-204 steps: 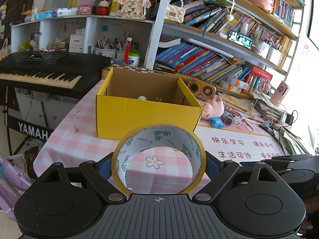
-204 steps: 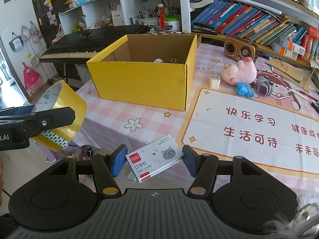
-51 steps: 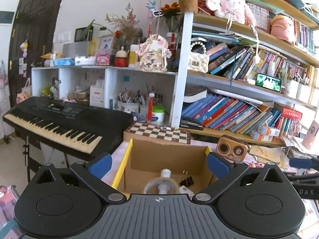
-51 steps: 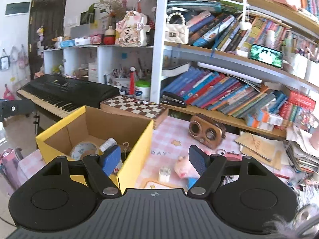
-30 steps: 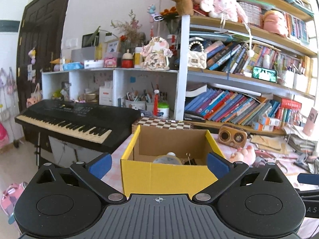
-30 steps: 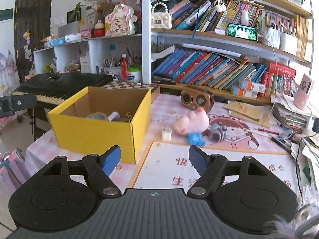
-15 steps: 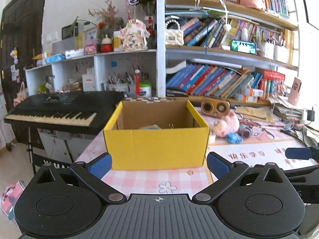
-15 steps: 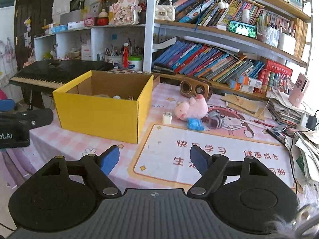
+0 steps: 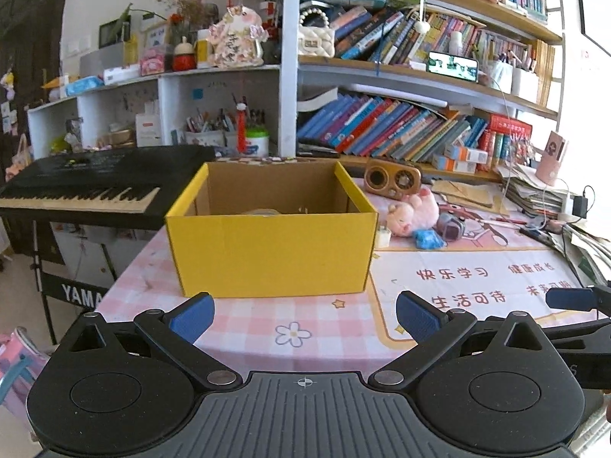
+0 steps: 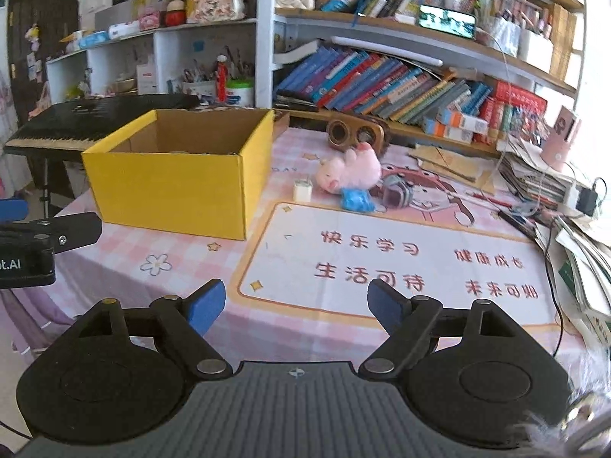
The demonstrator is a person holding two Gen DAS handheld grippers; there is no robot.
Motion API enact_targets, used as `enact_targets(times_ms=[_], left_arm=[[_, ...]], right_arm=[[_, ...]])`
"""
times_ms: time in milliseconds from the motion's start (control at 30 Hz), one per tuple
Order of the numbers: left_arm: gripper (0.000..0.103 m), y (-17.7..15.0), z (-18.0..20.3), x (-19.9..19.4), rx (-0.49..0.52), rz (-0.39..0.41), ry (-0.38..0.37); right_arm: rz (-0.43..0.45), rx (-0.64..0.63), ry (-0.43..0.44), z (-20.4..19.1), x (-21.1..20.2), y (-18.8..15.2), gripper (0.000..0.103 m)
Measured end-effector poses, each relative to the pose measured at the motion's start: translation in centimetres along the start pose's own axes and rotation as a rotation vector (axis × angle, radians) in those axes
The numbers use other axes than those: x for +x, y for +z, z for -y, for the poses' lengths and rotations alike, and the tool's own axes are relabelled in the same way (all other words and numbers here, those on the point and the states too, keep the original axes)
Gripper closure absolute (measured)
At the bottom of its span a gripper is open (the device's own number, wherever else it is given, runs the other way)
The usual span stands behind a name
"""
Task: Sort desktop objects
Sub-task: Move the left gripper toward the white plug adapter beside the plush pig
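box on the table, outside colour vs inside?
The box is bright yellow outside and plain brown cardboard inside. It shows best in the right wrist view.

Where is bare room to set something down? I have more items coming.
Free: the mat middle, and the checked cloth between the yellow box and the near edge. Crowded: the pig, charger and watch behind the mat, papers on its right.

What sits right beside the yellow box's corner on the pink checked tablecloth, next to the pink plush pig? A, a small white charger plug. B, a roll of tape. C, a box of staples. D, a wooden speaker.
A: a small white charger plug stands on the tablecloth between the yellow box and the pink plush pig.
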State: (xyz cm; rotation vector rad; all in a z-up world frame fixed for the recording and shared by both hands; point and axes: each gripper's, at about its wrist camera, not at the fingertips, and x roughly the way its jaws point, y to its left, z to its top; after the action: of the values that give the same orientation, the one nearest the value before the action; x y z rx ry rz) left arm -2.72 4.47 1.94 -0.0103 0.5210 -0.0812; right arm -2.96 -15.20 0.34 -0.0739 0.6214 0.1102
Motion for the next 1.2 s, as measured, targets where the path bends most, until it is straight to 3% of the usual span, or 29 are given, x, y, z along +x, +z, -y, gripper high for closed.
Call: enact_targets(times_ms=[333,1200], left_arm=[[0.001,0.9,2.5,2.7,0.024,-0.033,-0.059],[0.001,3.8,14.2,12.3,0.090,-0.138,-0.186]], right_arm=[[-0.027,0.037,-0.046,2.8,1.2,0.2,0.022],[-0.143,0.119,-0.109,16.1,7.9,2.6,0.022]])
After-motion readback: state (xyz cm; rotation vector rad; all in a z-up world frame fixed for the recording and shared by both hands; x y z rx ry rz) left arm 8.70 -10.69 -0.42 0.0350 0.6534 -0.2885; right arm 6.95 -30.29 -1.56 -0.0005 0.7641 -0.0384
